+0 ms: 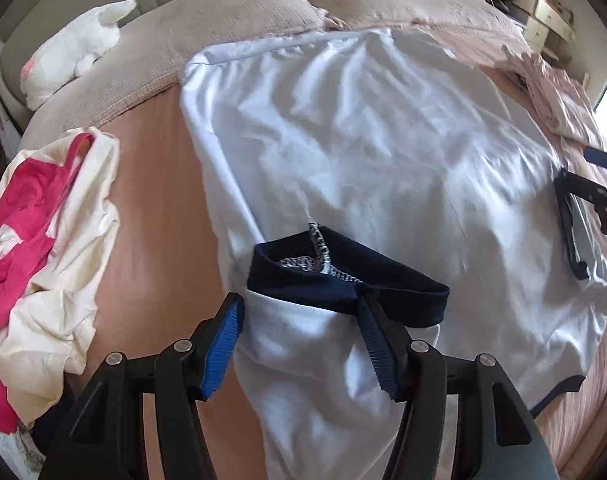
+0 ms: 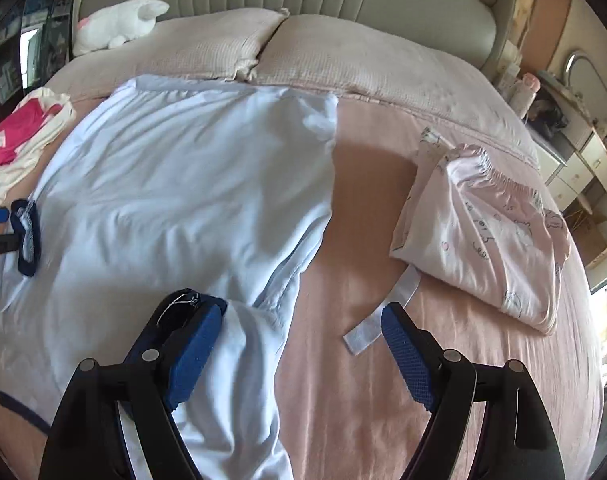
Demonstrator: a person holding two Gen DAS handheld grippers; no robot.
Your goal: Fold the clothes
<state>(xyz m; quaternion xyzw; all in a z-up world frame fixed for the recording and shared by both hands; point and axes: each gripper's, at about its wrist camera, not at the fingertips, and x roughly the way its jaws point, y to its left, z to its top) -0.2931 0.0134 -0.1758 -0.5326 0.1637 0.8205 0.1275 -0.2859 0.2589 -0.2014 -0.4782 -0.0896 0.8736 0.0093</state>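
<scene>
A pale blue T-shirt with navy sleeve cuffs lies spread on the pink bed sheet; it also shows in the right wrist view. My left gripper is open, its fingers on either side of the left sleeve, whose navy cuff lies just ahead of them. My right gripper is open over the right sleeve; its left finger rests by that sleeve's navy cuff. The right gripper also shows at the far right of the left wrist view.
A crumpled pink and cream garment lies at the left. A folded pale pink printed garment lies at the right, a white strip beside it. Two pillows and a white plush toy sit by the headboard. A dresser stands far right.
</scene>
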